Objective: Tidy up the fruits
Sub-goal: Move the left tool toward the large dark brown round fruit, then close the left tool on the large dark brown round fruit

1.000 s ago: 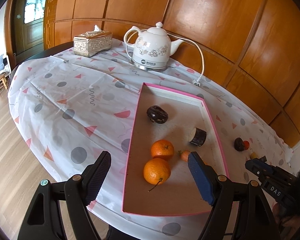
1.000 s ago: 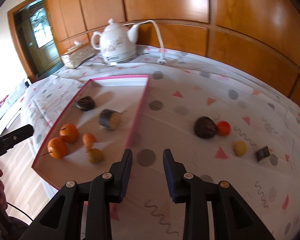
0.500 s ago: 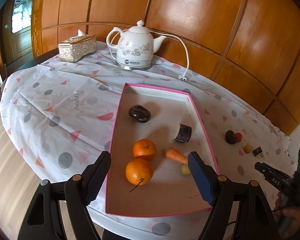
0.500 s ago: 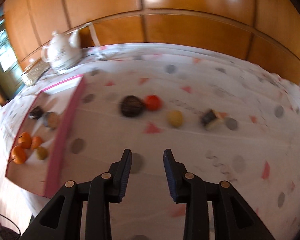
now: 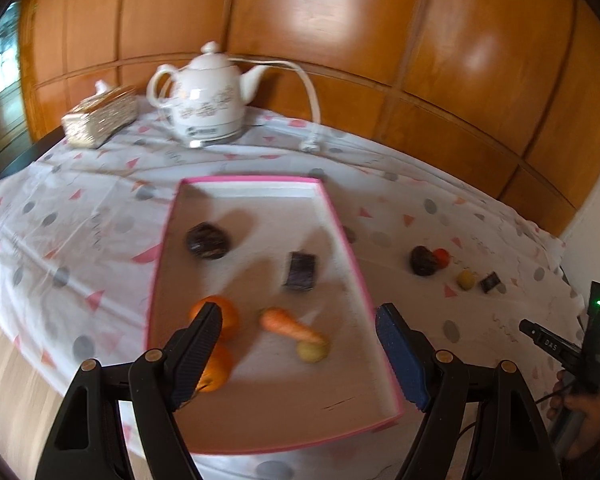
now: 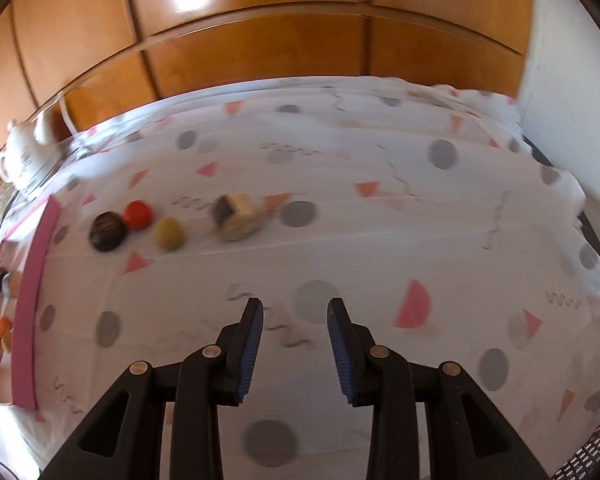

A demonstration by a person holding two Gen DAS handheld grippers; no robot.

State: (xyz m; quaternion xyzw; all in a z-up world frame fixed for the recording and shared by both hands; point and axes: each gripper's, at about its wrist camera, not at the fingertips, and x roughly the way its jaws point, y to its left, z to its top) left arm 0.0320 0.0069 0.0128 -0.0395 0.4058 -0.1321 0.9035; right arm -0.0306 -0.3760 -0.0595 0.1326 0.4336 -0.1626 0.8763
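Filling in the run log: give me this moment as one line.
left gripper: open, empty, over pink tray | right gripper: open, empty, over tablecloth | four items loose outside tray

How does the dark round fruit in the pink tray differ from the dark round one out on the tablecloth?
The dark fruit in the tray lies alone inside the pink tray; the dark fruit on the tablecloth lies outside it, on the patterned tablecloth. The tray one has clear space around it; the outside one sits right beside a small red fruit, apparently touching. Both look dark, round and alike in size.
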